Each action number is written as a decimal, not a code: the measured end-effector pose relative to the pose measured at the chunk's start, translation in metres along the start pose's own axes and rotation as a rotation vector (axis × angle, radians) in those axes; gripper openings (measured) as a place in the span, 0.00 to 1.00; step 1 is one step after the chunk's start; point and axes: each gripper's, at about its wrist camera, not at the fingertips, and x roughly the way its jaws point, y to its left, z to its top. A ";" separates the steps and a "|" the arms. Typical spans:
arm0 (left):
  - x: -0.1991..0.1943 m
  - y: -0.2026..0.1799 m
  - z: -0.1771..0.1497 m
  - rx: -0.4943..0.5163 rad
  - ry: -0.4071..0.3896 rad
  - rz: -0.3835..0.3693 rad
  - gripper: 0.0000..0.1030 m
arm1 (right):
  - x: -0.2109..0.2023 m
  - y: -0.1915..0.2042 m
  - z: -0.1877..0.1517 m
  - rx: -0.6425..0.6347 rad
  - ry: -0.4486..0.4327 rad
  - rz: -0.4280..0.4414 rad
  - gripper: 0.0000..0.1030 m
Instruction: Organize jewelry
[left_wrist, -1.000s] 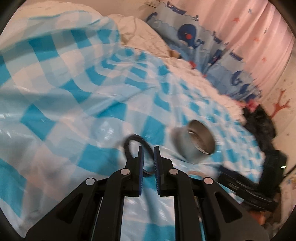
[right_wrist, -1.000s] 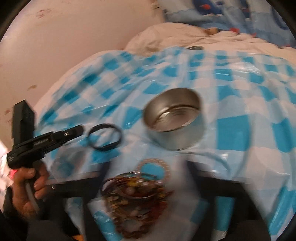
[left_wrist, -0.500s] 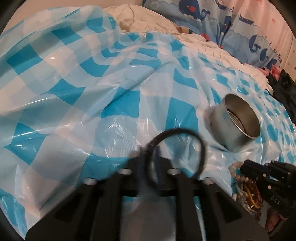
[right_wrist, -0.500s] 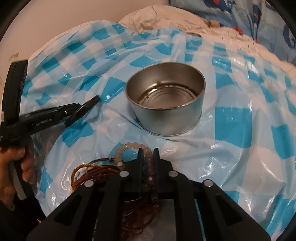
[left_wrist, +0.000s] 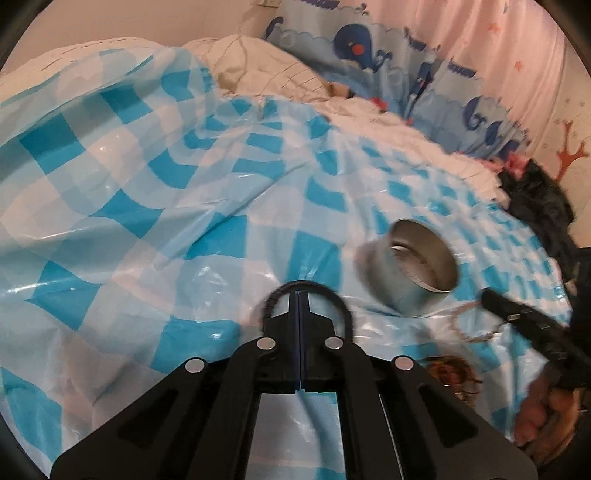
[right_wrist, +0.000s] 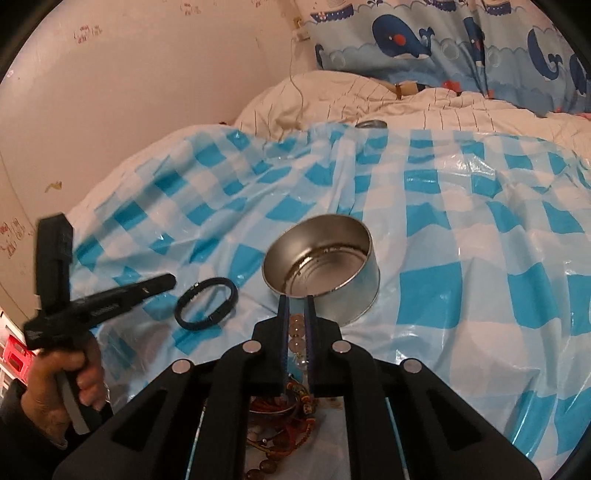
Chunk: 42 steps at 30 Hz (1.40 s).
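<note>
My left gripper (left_wrist: 300, 295): closed, empty, band (right_wrist: 206, 303) lies apart | my right gripper (right_wrist: 296, 306): clamped on beads (right_wrist: 296, 334), beside tin (right_wrist: 325, 271)

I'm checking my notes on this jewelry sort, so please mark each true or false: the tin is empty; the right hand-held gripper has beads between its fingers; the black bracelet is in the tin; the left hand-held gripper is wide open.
1. The metal tin is empty. True.
2. The right hand-held gripper has pale beads between its fingers. True; its jaws have just been closing on them.
3. The black bracelet is in the tin. False: it lies on the checked sheet beside the tin.
4. The left hand-held gripper is wide open. False: its jaws are shut together.
</note>
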 end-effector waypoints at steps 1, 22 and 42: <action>0.005 0.002 0.001 -0.003 0.009 0.021 0.00 | -0.001 0.000 0.001 0.002 -0.004 0.001 0.08; 0.015 0.003 0.000 -0.013 0.006 0.022 0.09 | -0.010 0.003 0.001 -0.008 -0.046 0.037 0.08; 0.059 -0.099 0.046 0.089 0.030 -0.168 0.17 | -0.024 -0.027 0.046 0.117 -0.191 0.151 0.08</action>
